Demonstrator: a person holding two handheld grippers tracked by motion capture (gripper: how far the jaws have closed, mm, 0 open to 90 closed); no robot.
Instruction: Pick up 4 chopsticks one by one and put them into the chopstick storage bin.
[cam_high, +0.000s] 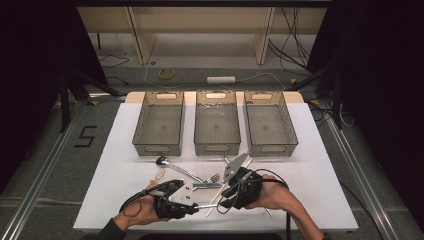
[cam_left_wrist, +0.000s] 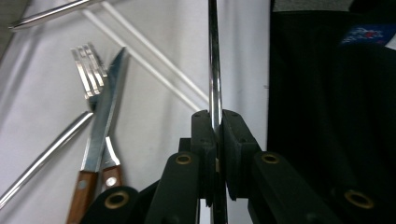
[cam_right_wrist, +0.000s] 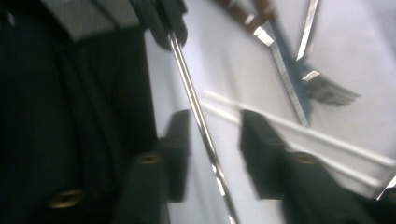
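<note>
Pinching metal rod (cam_left_wrist: 214, 70), left jaws.

The white table (cam_high: 310, 175) carries three grey bins (cam_high: 215, 129) beyond the grippers (cam_high: 210, 197); spoon (cam_high: 172, 165), fork (cam_high: 210, 178), knife (cam_left_wrist: 100, 126) and white chopsticks (cam_left_wrist: 154, 65) lie nearer them.

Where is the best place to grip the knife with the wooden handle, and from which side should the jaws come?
Grip the knife on its wooden handle, probably from straight above with the jaws across the handle's width. It lies flat on the white table, and its thin blade crosses the fork, so the thicker handle end offers more to hold.
</note>
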